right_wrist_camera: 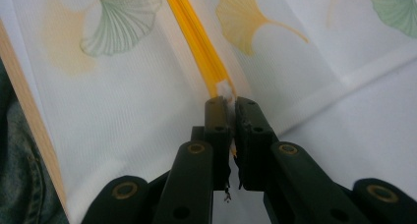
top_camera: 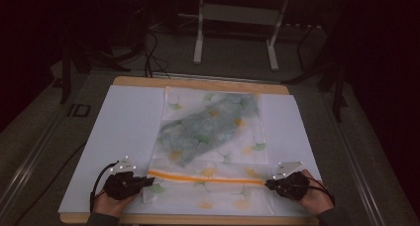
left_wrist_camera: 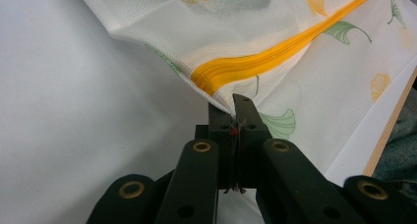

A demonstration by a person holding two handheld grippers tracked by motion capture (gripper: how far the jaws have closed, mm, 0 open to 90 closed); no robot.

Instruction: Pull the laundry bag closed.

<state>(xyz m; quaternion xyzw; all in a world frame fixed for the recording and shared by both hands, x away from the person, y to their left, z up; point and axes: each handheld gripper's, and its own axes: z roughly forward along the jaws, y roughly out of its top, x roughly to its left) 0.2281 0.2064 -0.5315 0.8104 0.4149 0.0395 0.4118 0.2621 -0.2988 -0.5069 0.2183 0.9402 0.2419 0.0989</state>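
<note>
Pinching the fabric at the left end of the orange zipper, the left gripper has its black jaws clamped together on the edge of the white mesh laundry bag printed with ginkgo leaves, which lies flat along the middle of the white sheet-covered table with a grey-green garment inside. At the zipper's right end, the right gripper is closed on the zipper's tip. If either bite is shallow, pulling could let the thin mesh slip free or bunch up.
</note>
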